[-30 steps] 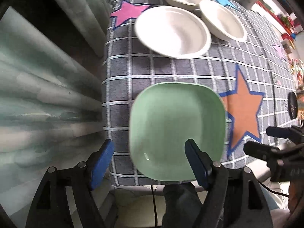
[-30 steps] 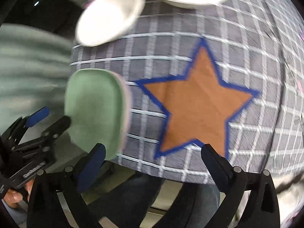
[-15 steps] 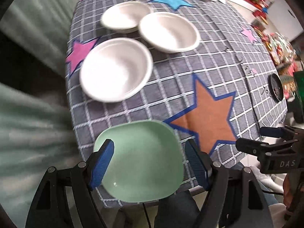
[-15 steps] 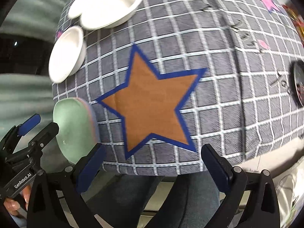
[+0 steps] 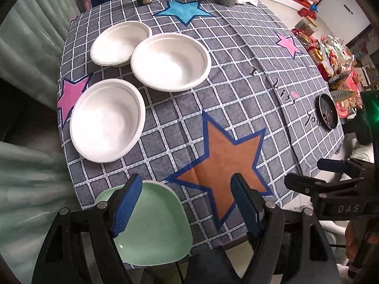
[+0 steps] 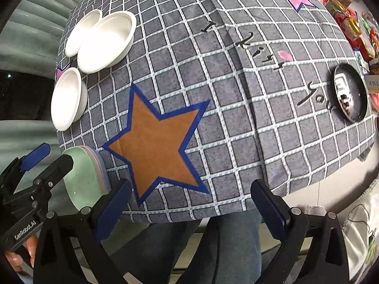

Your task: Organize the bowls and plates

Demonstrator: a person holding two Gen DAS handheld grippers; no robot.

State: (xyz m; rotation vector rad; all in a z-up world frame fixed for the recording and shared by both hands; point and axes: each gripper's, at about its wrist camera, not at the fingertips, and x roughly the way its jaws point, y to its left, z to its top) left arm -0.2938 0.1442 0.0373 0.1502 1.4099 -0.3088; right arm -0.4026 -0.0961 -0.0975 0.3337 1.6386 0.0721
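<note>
A grey checked tablecloth point(image 5: 236, 75) printed with coloured stars covers the whole table, and its large orange star point(image 5: 222, 165) near the front edge serves as the marker for everything else. Beyond and to the left of the orange star sit three white bowls: the middle bowl point(image 5: 170, 61) is the widest, the near bowl point(image 5: 106, 120) lies closest to the left edge of the cloth, and the far bowl point(image 5: 119, 43) has its rim tucked against the middle bowl. Just left of the orange star, at the front edge of the cloth, rests a green plate point(image 5: 154, 224); the right wrist view shows it topping a short stack with pinkish and lilac rims under it. The left gripper point(image 5: 187, 208) hangs above the plate and the star's lower left point with its blue pads spread wide and nothing between them. The right gripper point(image 6: 189, 206) hovers over the front edge below the orange star, its jaws also spread and empty. A small black dish point(image 6: 350, 92) lies far right of the star.
</note>
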